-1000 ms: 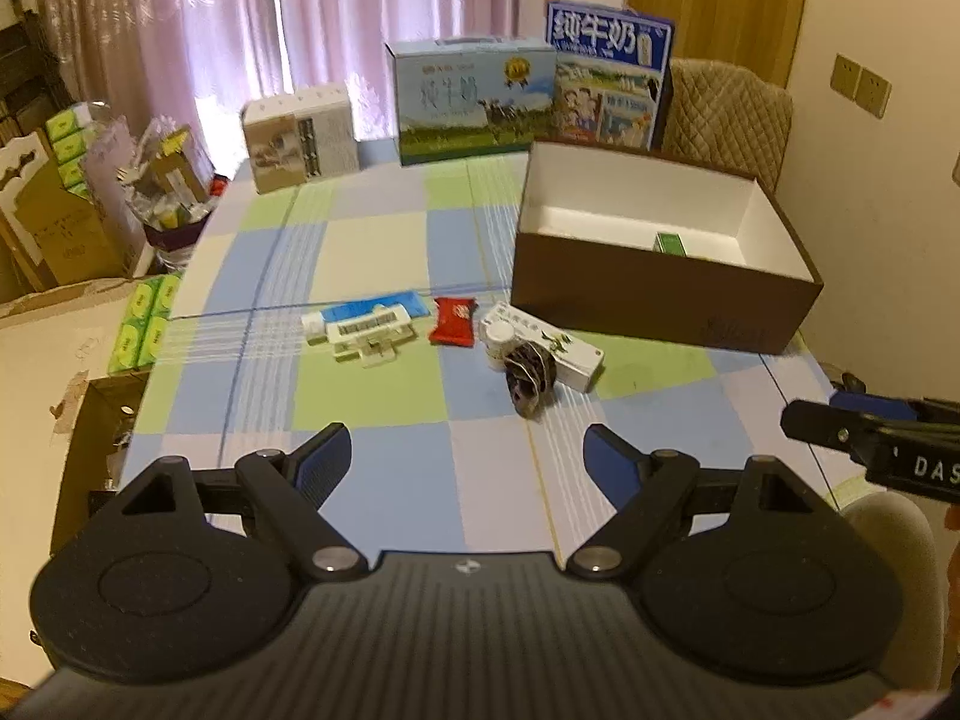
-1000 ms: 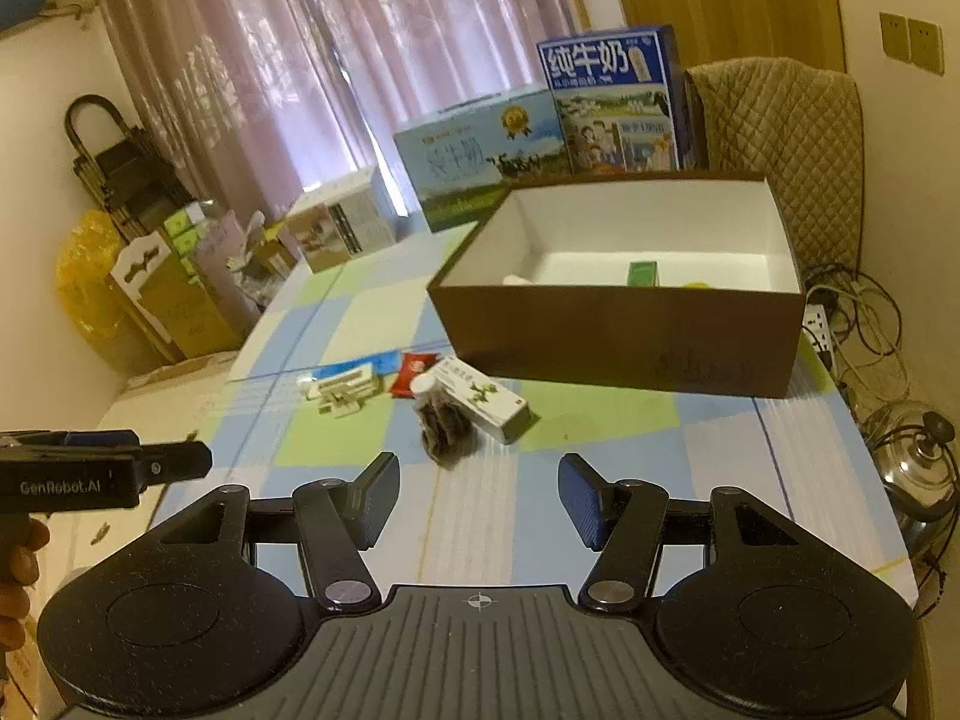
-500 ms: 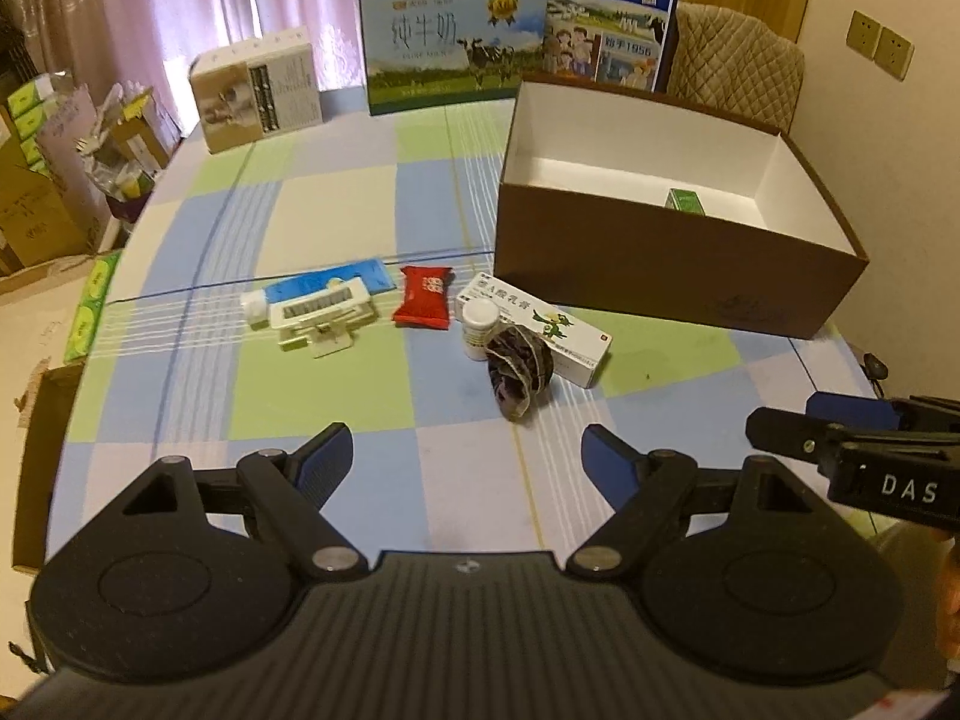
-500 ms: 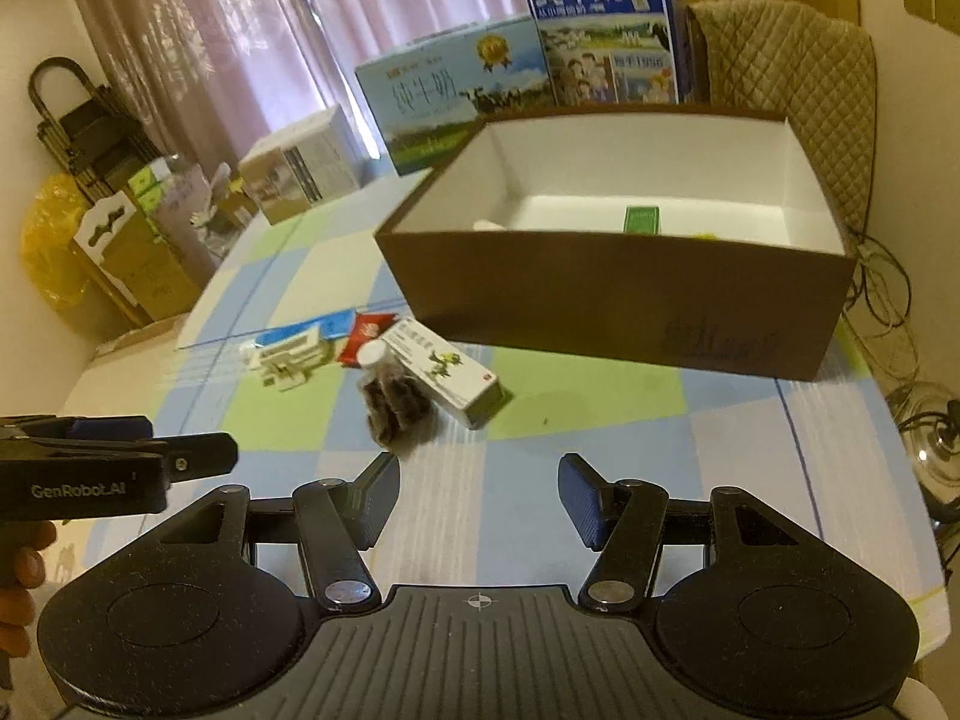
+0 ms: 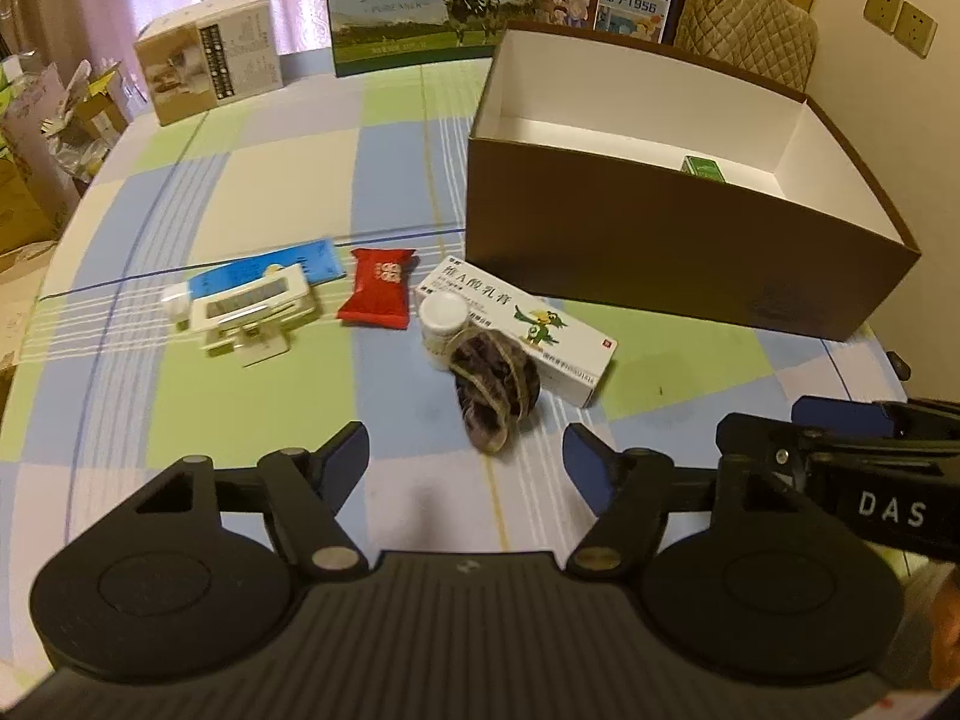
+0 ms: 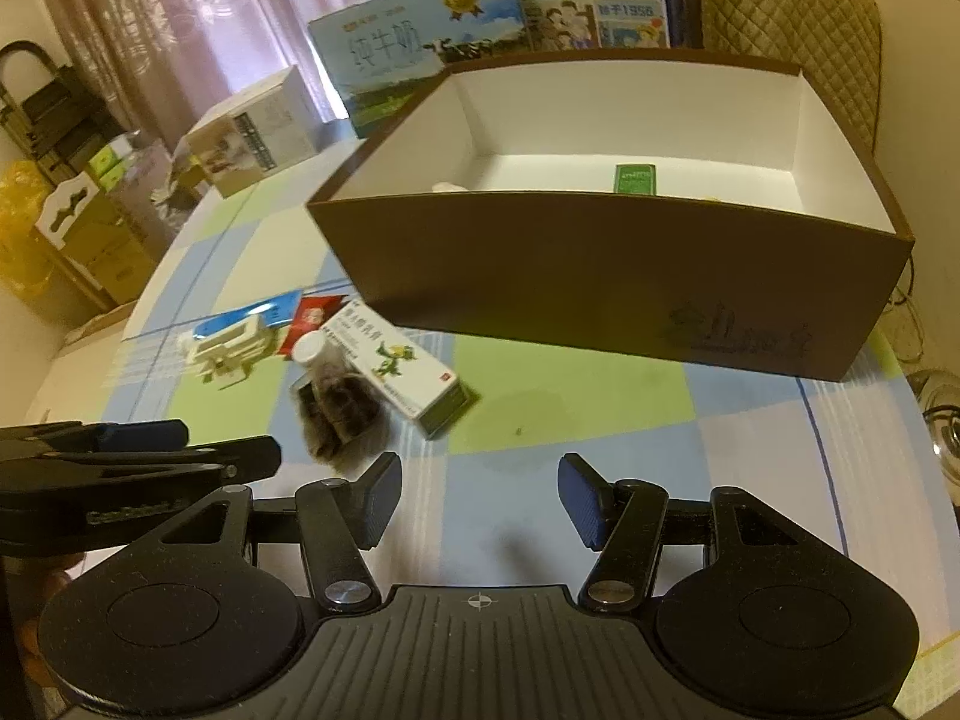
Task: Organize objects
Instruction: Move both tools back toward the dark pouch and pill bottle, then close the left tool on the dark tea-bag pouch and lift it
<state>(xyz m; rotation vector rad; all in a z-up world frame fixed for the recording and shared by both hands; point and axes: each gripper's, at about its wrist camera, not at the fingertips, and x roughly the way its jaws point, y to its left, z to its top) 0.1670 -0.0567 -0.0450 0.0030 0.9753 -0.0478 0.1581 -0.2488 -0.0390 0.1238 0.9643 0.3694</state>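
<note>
Your left gripper (image 5: 465, 450) hovers low over the checked tablecloth (image 5: 252, 420), jaws spread wide and grasping nothing. From left to right in its view: a white clip-like gadget (image 5: 249, 312) lies partly on top of a blue tube (image 5: 270, 270); just beside them sits a red snack packet (image 5: 379, 287); next comes a small white-capped bottle (image 5: 443, 318), touching a dark bundled pouch (image 5: 495, 387) that lies closest to your fingertips; behind both lies a long white ointment box (image 5: 528, 324) with a green bird printed on it, set at a slant. To the right stands the open brown cardboard box (image 5: 660, 240), white inside, with a small green carton (image 5: 703, 168) on its floor by the near wall.

Your right gripper (image 6: 477, 498) is likewise released, its blue pads well apart above bare cloth, just right of the pouch (image 6: 342, 414). From this side the ointment box (image 6: 402, 372) lies between the bottle (image 6: 309, 351) and the brown box (image 6: 600, 282), near but apart from its front wall. Each gripper shows at the edge of the other's view.

Milk cartons (image 5: 432, 0) and a beige box (image 5: 210, 66) stand along the far edge of the table.
</note>
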